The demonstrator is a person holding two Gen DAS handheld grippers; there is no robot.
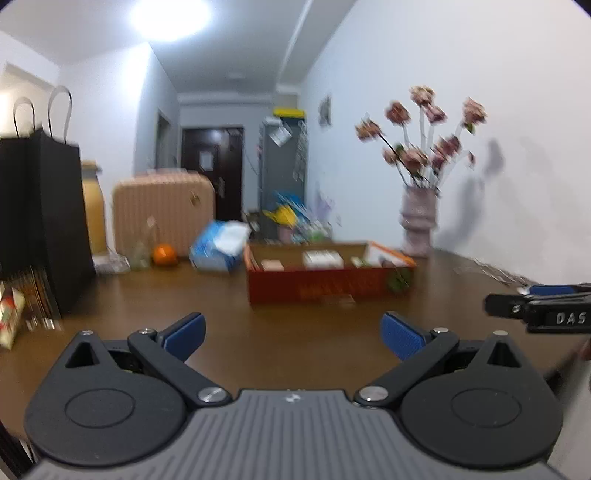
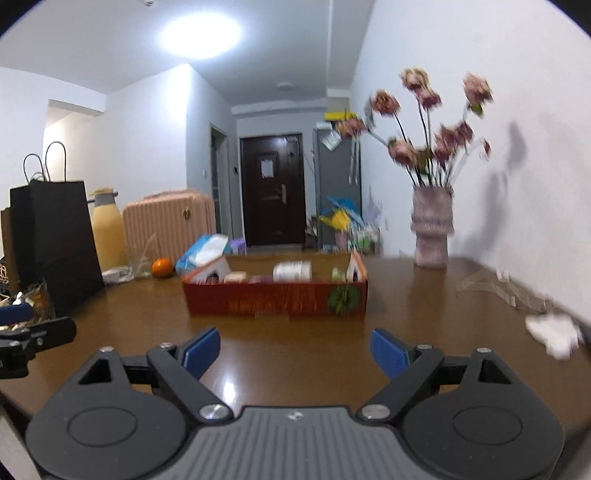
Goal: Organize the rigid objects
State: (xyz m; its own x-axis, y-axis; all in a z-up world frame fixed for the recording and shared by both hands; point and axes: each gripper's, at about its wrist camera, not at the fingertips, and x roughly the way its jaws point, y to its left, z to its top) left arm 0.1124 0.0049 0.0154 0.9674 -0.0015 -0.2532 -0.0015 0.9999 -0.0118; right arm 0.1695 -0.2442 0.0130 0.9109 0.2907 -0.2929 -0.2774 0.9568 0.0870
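Fingers of the left gripper (image 1: 291,334) and right gripper (image 2: 295,350) are seen spread wide and empty. Straight ahead of both, mid-table (image 2: 295,354), the red box (image 2: 275,297) is set, long axis crosswise; neither gripper is judged nearer.

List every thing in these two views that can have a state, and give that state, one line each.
left gripper: open, empty
right gripper: open, empty
red box: lid off, small items inside
black paper bag: upright, handles up
pink suitcase: upright, closed
dark door: closed
vase: upright, holding flowers
ceiling light: on
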